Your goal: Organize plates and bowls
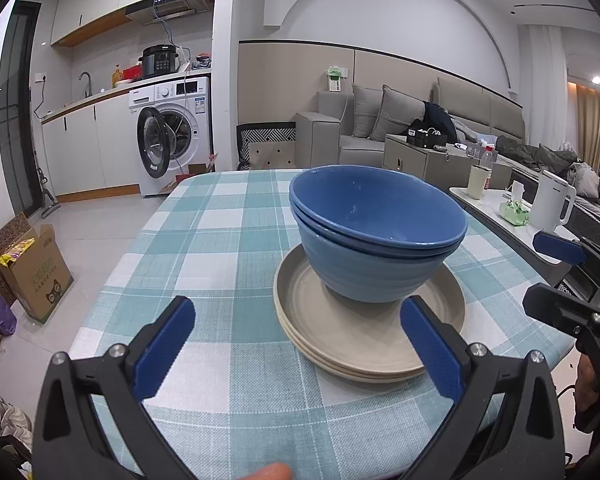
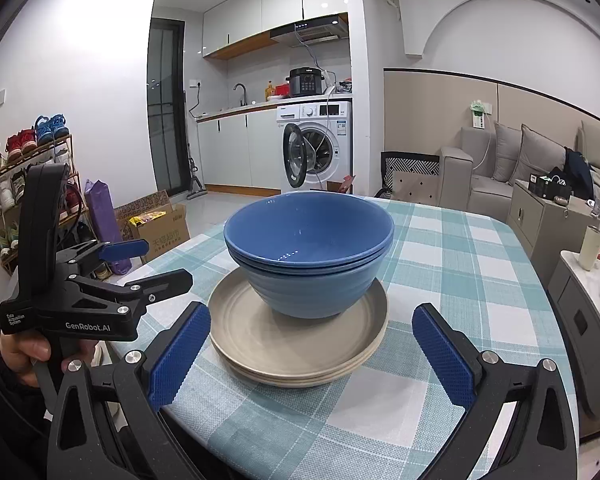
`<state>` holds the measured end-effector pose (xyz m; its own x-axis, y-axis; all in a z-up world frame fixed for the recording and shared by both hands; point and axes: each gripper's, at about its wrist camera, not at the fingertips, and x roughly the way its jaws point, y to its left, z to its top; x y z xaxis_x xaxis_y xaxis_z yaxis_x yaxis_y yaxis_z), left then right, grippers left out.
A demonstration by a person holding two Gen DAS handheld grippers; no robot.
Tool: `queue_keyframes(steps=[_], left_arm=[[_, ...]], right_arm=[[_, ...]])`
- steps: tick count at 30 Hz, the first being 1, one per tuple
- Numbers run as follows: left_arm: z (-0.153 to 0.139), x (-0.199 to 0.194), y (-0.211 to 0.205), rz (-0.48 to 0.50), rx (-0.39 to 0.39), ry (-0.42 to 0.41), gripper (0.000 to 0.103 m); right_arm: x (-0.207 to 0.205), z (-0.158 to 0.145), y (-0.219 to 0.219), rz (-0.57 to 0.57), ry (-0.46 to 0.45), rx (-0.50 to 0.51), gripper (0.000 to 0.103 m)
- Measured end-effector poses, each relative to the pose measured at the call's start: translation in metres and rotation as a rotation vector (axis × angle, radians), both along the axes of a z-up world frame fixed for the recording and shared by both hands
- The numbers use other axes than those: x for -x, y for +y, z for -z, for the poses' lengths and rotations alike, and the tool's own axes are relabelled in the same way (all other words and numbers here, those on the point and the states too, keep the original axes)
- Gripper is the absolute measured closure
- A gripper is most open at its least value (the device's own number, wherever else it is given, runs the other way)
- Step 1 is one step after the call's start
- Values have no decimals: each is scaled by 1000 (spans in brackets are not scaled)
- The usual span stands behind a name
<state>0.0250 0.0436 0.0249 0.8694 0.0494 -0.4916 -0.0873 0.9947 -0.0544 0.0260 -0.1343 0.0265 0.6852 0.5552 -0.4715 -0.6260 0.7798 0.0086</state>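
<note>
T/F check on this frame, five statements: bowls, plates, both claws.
1. Two blue bowls are nested one inside the other. True.
2. The bowls sit directly on the tablecloth. False: they rest on a stack of beige plates.
3. The left claw is shut on the plate rim. False: it is open and holds nothing.
4. The right claw is open and empty, with the stack ahead of it. True.
5. The top bowl holds food. False: its inside looks empty.
</note>
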Motion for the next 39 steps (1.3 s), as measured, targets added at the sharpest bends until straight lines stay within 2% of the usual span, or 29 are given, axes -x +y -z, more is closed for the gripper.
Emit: queue_keyframes(steps=[39], left_arm=[[5,1,1,10,18,-1,0]], right_arm=[[1,6,2,-6,9,14,0]])
